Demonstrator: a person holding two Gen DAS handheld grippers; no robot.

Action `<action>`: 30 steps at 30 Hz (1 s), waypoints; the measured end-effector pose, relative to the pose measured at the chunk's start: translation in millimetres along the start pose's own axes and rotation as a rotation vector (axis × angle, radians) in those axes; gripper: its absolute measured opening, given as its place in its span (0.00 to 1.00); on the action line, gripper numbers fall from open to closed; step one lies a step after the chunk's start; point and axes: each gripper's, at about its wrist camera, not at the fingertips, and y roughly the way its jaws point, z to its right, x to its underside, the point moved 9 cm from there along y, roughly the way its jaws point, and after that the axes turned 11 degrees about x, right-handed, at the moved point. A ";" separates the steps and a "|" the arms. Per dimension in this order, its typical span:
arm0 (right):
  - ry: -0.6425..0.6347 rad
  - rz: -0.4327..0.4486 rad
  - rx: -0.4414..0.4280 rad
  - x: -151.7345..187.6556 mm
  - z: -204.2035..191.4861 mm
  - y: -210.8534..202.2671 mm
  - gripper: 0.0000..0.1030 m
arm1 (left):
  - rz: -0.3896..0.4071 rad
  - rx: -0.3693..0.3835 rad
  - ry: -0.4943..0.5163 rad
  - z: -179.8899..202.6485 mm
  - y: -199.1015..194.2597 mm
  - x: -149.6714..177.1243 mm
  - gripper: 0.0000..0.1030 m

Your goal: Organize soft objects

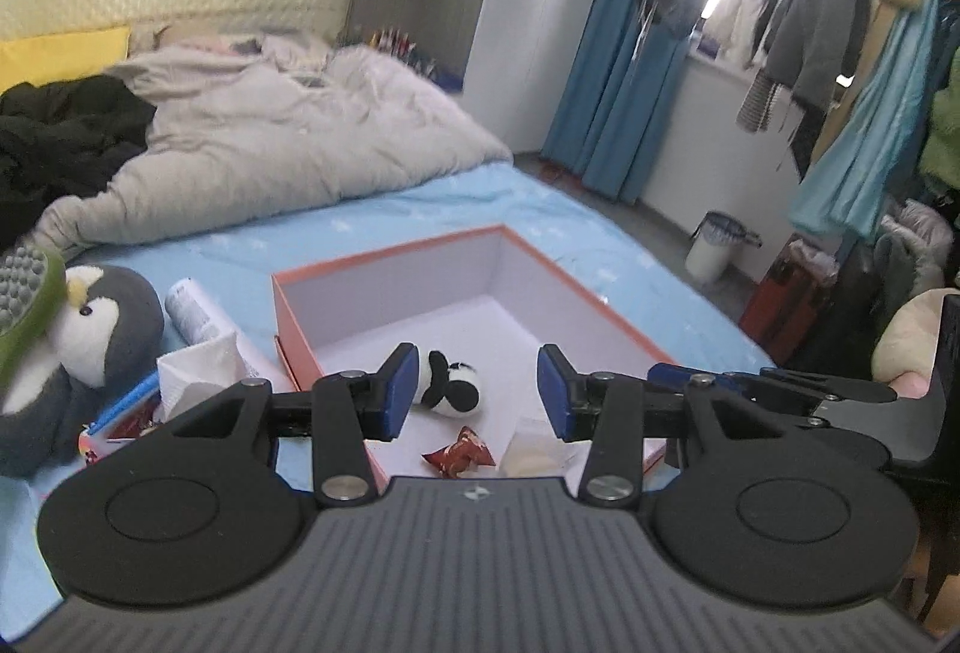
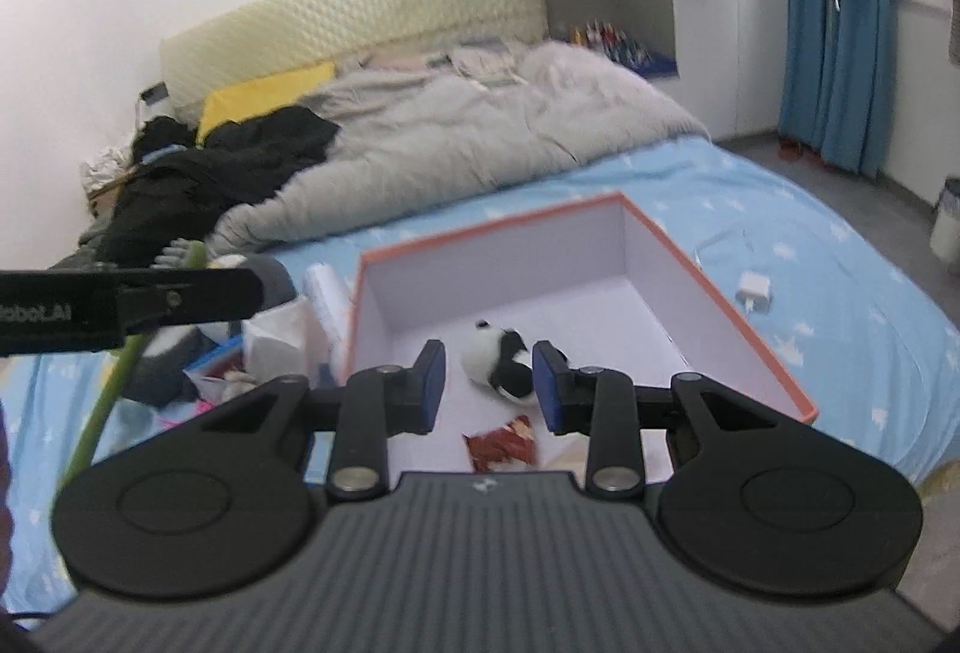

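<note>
Jaws of the left gripper point(image 1: 477, 390) spread, nothing between them; jaws of the right gripper point(image 2: 488, 386) likewise parted and empty, hanging above the box point(image 1: 606, 306). Small panda toy point(image 1: 451, 383) already lying inside on the white floor, beside a red snack wrapper point(image 1: 461, 454) and a pale packet point(image 1: 534, 452). Penguin plush point(image 1: 90, 329) still out on the bed point(image 1: 420, 215), left of the box, probably next to fetch. Best taken around the round body with a wide opening, lifted well clear of the orange rim before crossing. In the way: tissue pack point(image 1: 201, 359), white tube point(image 1: 192, 308) and green massage brush point(image 1: 30, 293) crowded against it. Farther off, grey duvet point(image 1: 288, 131), black jacket point(image 1: 66, 131), charger point(image 2: 755, 289).
</note>
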 end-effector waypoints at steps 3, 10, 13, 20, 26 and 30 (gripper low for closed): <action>0.007 0.043 -0.010 -1.1 -13.1 -16.7 0.34 | 0.037 -0.008 0.002 -4.3 -22.8 3.4 0.48; -0.014 0.102 -0.070 7.4 -52.9 -43.1 0.34 | 0.078 -0.028 -0.031 -27.1 -66.9 23.0 0.48; -0.014 0.107 -0.086 14.2 -67.0 -47.4 0.34 | 0.089 -0.058 -0.040 -39.9 -81.3 33.3 0.48; -0.043 0.095 -0.140 35.3 -102.8 -51.7 0.34 | 0.101 -0.115 -0.091 -74.2 -115.0 62.7 0.48; -0.073 0.078 -0.188 53.3 -130.7 -56.2 0.34 | 0.104 -0.148 -0.122 -92.9 -136.0 88.3 0.48; -0.084 0.055 -0.200 66.8 -143.8 -54.1 0.34 | 0.104 -0.172 -0.144 -105.6 -143.0 102.6 0.48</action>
